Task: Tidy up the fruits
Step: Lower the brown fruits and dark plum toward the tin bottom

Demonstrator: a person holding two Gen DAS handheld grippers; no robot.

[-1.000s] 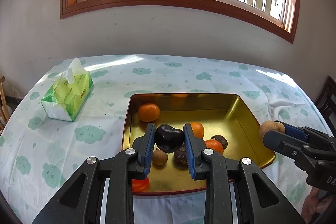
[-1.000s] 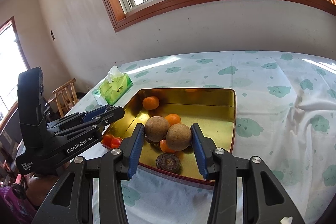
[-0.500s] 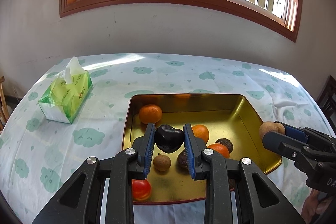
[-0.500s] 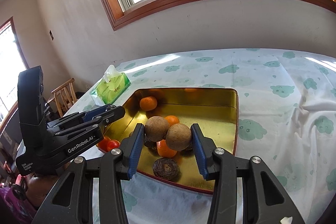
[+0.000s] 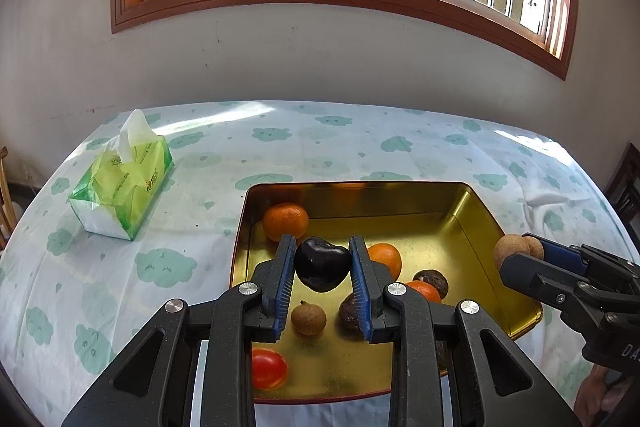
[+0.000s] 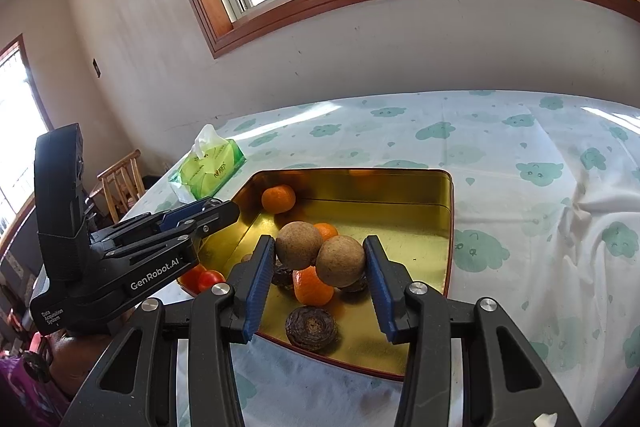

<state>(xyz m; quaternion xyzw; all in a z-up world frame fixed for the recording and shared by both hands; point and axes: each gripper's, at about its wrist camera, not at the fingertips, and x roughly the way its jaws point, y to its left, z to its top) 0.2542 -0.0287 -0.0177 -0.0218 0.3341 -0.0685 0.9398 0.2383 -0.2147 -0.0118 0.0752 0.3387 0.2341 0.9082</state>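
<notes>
In the left wrist view my left gripper [image 5: 322, 259] is shut on a dark, glossy, heart-shaped fruit [image 5: 321, 264], held above the gold tray [image 5: 472, 223]. In the tray lie tangerines [image 5: 285, 221], a small brown longan [image 5: 308, 318], wrinkled dark passion fruits [image 5: 431, 283] and a red tomato [image 5: 268, 369]. In the right wrist view my right gripper [image 6: 320, 255] is shut on two round brown fruits [image 6: 299, 245], side by side, over the tray's [image 6: 400, 187] near part. The left gripper [image 6: 208, 213] shows at the left of that view.
A green tissue pack [image 5: 124, 183] lies on the cloud-print tablecloth [image 5: 360, 143] left of the tray. A wooden chair [image 6: 120, 183] stands beyond the table's left end. A white wall with a window runs behind the table.
Both grippers keep their grips. The tray and the fruit in it sit slightly lower in both views than a second ago.
</notes>
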